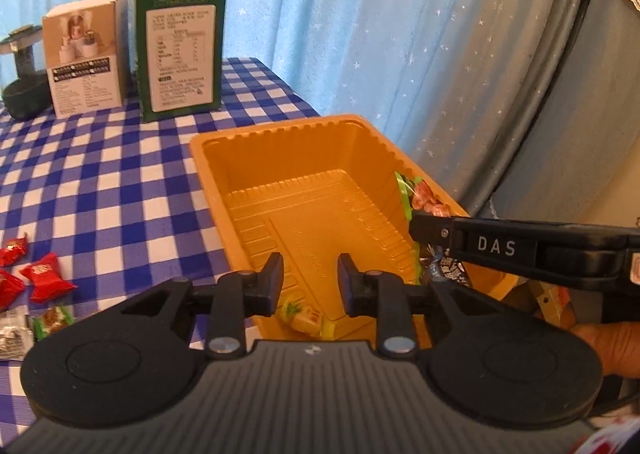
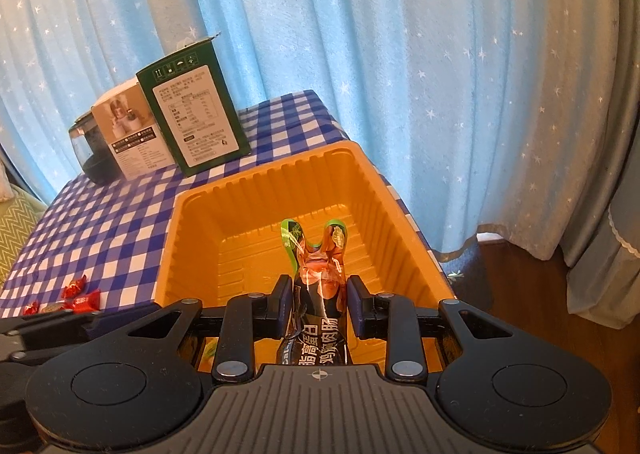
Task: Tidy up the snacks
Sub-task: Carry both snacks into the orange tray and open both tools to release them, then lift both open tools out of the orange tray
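Observation:
An orange plastic tray [image 1: 280,141] [image 2: 192,221] stands on the blue checked table. My right gripper [image 2: 318,292] is shut on a black, green and red sausage packet [image 2: 318,266] and holds it over the tray's near right part; it shows in the left wrist view [image 1: 416,193] at the tray's right wall. My left gripper [image 1: 310,282] is open and empty above the tray's near end. A small yellow-green snack [image 1: 304,316] lies in the tray under it. Red wrapped candies [image 1: 46,280] [image 2: 80,294] lie on the cloth to the left.
A green box [image 1: 180,49] [image 2: 192,121], a white box [image 1: 84,53] [image 2: 120,129] and a dark glass jar [image 1: 22,69] [image 2: 86,149] stand at the table's far side. Small green and silver packets [image 1: 50,320] lie near the candies. A blue curtain hangs behind.

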